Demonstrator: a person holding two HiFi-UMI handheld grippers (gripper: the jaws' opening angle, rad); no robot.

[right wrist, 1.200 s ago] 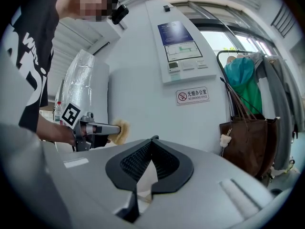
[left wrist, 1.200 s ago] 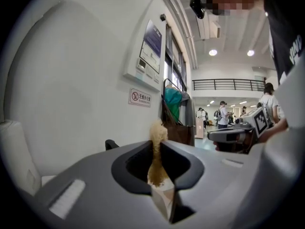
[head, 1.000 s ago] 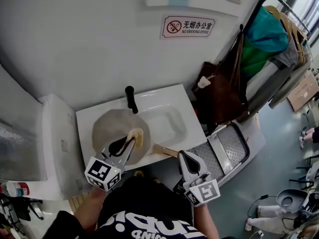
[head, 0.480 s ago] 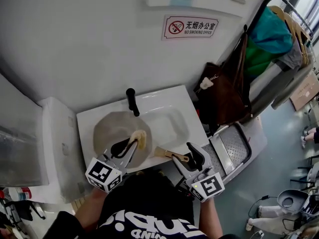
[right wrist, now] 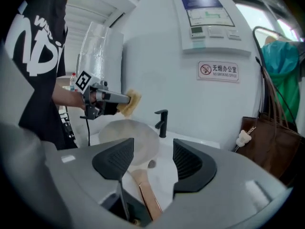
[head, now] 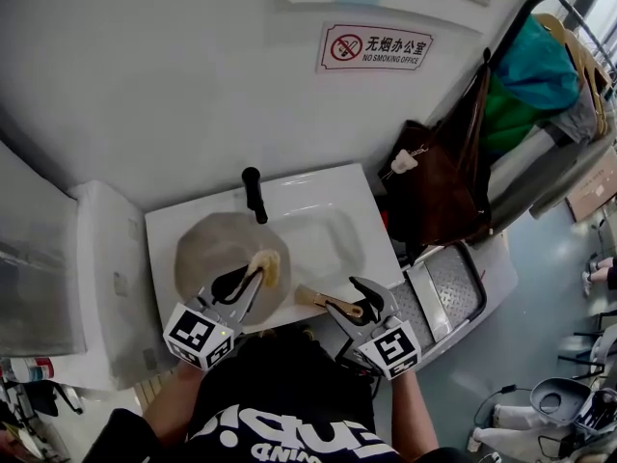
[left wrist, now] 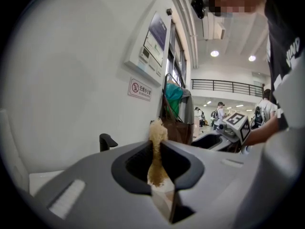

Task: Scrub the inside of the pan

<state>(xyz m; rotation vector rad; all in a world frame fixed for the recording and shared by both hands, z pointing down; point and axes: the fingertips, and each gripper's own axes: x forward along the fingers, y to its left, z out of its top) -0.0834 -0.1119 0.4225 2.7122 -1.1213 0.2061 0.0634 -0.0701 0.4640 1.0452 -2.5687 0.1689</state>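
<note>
A grey round pan (head: 210, 251) lies in the left part of the white sink (head: 333, 230), and its wooden handle (head: 320, 300) points right toward me. My left gripper (head: 253, 276) is shut on a yellow sponge (head: 268, 264) and holds it over the pan's near right side. In the left gripper view the sponge (left wrist: 157, 136) stands up between the closed jaws. My right gripper (head: 350, 303) is open, and the handle (right wrist: 145, 193) lies between its wide jaws without touching the pads. The right gripper view also shows the pan (right wrist: 129, 138) and the sponge (right wrist: 130, 101).
A black faucet (head: 253, 193) stands at the sink's back edge just behind the pan. A brown bag (head: 439, 186) hangs on a clothes rack to the right, above a metal step (head: 443, 292). A white cabinet (head: 106, 287) flanks the sink on the left.
My right gripper has moved up and left to the pan's handle, which now lies between its jaws. The left gripper with the sponge has hardly moved.
</note>
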